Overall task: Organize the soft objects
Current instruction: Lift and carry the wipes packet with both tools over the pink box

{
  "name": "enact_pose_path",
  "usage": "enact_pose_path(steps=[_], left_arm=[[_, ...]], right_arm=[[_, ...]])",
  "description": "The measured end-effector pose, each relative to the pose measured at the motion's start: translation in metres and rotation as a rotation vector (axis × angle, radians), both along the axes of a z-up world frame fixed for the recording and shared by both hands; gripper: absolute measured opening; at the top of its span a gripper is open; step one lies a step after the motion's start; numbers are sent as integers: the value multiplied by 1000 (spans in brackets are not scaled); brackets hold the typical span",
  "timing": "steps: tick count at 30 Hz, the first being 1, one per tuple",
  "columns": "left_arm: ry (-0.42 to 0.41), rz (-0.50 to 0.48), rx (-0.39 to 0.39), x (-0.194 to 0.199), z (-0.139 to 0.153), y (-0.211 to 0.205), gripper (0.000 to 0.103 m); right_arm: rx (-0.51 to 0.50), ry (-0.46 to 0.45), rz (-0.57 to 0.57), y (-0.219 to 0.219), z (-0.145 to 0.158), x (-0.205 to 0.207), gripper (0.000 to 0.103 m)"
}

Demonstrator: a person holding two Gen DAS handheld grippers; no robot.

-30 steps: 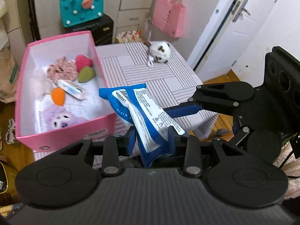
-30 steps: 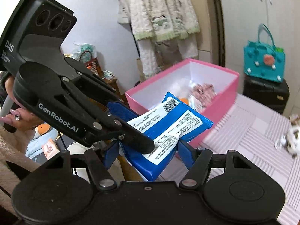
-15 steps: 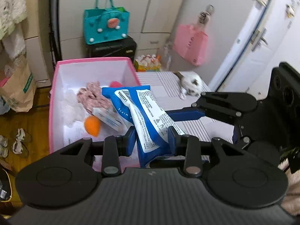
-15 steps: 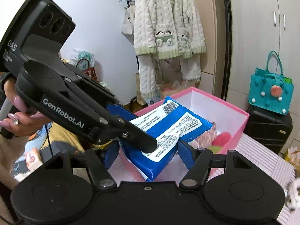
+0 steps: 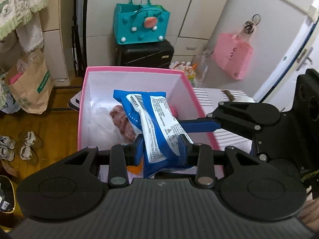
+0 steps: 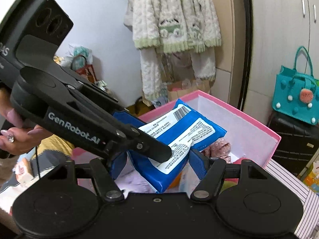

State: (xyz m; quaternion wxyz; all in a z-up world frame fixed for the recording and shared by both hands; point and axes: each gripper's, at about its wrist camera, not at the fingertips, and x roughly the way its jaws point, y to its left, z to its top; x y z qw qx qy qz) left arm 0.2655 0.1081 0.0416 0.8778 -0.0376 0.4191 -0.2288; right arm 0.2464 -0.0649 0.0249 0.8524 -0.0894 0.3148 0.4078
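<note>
Both grippers clamp one soft blue-and-white plastic wipes pack (image 5: 157,127): left gripper (image 5: 160,147) pinches its near end, right gripper (image 6: 158,159) has its pads pressed on the pack's sides, the left tool crossing over it. Changed since a second ago: the pack was over the striped tablecloth beside the box, now it hangs above the open pink cardboard box (image 5: 131,70), over the box interior. Means carry is nearly done; lowering and letting go remain, my read.

Box already holds a mottled pink fluffy item (image 5: 121,123), something orange (image 5: 135,169) under the left fingers, and white soft stuff; partly hidden, can't name more. A small white plush toy (image 5: 246,99) sits on the grey-striped tablecloth (image 5: 229,137) behind the right tool, likely still to be sorted.

Around: teal felt handbag (image 5: 141,25) on black suitcase (image 5: 143,53), pink paper bag (image 5: 232,59) hanging on the cabinet, brown paper bag (image 5: 30,83) on the floor, cream knit cardigan (image 6: 175,23) hanging.

In the way: crossed tools crowd each other; items in the box leave uneven landing room.
</note>
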Motion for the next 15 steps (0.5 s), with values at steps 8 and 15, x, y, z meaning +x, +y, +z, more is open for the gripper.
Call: enact_pose_path(steps=[8, 15], left_arm=[[68, 67, 8, 53, -29, 0, 34], [121, 90, -20, 81, -46, 3, 33]], right_arm=[[-133, 16, 47, 17, -15, 43, 73], [-279, -4, 2, 26, -29, 65, 72]])
